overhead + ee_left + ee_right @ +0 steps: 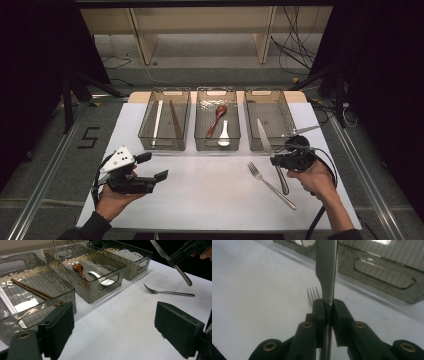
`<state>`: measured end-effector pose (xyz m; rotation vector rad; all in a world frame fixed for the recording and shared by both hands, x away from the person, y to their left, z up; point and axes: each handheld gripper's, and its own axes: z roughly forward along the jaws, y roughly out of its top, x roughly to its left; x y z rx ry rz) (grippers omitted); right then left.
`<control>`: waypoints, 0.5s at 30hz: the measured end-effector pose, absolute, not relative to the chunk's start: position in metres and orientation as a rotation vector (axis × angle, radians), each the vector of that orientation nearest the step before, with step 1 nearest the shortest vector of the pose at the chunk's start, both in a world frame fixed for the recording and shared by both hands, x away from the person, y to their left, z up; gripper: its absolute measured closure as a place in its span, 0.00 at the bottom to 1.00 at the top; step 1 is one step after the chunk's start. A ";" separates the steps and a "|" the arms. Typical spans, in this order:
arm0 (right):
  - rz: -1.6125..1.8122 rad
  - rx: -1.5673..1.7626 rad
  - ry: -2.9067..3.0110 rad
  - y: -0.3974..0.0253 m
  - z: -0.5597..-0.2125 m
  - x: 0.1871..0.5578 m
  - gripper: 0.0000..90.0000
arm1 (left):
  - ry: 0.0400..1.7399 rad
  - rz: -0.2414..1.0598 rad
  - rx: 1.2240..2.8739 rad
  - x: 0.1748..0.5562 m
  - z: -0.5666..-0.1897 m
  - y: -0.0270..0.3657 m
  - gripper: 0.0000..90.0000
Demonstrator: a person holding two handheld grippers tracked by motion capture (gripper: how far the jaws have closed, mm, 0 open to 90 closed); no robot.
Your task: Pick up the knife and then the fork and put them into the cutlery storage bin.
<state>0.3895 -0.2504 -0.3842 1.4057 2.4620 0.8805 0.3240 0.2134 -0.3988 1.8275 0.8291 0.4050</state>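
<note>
The right tongs (276, 161) are clamped on a table knife (265, 137), held clear of the white worktop (210, 185) with its blade slanting up over the near wall of the right bin (267, 120). In the right gripper view the jaws pinch the knife (326, 270) where blade meets handle. A fork (270, 184) lies flat on the worktop just beside them. The left tongs (152, 167) hang spread wide and hold nothing, well apart near the left edge. The middle bin (216, 119) holds a wooden spoon (216, 120) and a white spoon (224, 134); the left bin (165, 119) holds chopsticks (175, 120).
</note>
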 end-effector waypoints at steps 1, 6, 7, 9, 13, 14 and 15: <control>0.891 1.406 2.458 -0.251 -0.383 0.391 0.91 | 0.829 0.405 1.829 0.324 -0.399 0.213 0.17; 0.915 1.410 2.433 -0.255 -0.378 0.398 0.91 | 0.828 0.406 1.828 0.324 -0.399 0.214 0.17; 0.918 1.413 2.430 -0.255 -0.377 0.399 0.91 | 0.829 0.406 1.829 0.324 -0.399 0.214 0.17; 0.927 1.415 2.421 -0.256 -0.376 0.400 0.91 | 0.830 0.406 1.828 0.324 -0.399 0.214 0.17; 0.946 1.415 2.405 -0.257 -0.372 0.405 0.91 | 0.829 0.407 1.827 0.324 -0.399 0.214 0.17; 0.947 1.414 2.402 -0.257 -0.372 0.406 0.91 | 0.828 0.407 1.828 0.324 -0.399 0.214 0.17; 0.949 1.415 2.399 -0.257 -0.371 0.407 0.91 | 0.828 0.408 1.828 0.324 -0.399 0.214 0.17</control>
